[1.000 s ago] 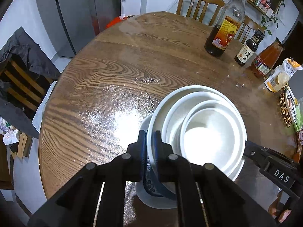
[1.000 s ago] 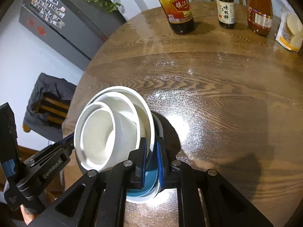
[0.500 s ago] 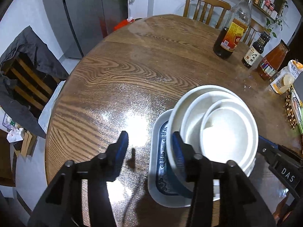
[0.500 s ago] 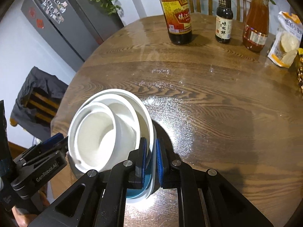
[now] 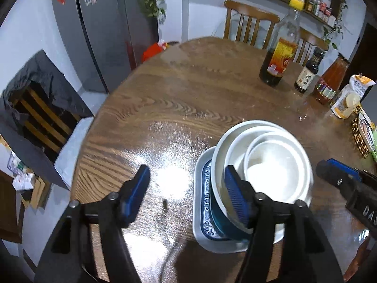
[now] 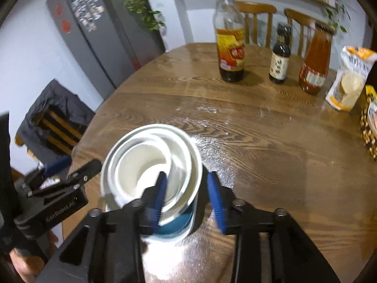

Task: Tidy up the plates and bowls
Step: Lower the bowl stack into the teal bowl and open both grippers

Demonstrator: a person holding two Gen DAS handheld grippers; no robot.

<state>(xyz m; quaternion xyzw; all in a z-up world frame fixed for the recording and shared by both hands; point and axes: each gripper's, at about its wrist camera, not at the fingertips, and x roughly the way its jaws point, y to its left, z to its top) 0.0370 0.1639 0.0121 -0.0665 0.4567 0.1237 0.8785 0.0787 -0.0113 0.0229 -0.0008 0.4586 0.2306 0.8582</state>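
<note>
on the table (image 5: 165, 99) nested bowls (image 5: 271, 165) sit mouth-up; both jaws spreading, pinching nothing.

Each handheld black plastic left gripper (image 5: 187, 188) and black plastic right gripper (image 6: 187, 192) carries two angular black fingers faced with ribbed blue pads (image 5: 234, 198), joined by round silver screws (image 5: 259, 197). Seen from the right wrist, the left gripper's body bears pale lettering reading "GenRobot.AI" (image 6: 60, 212). Seen from the left wrist, the right gripper's body shows the letters "DA" (image 5: 368, 211), cut off at the frame edge.
</note>
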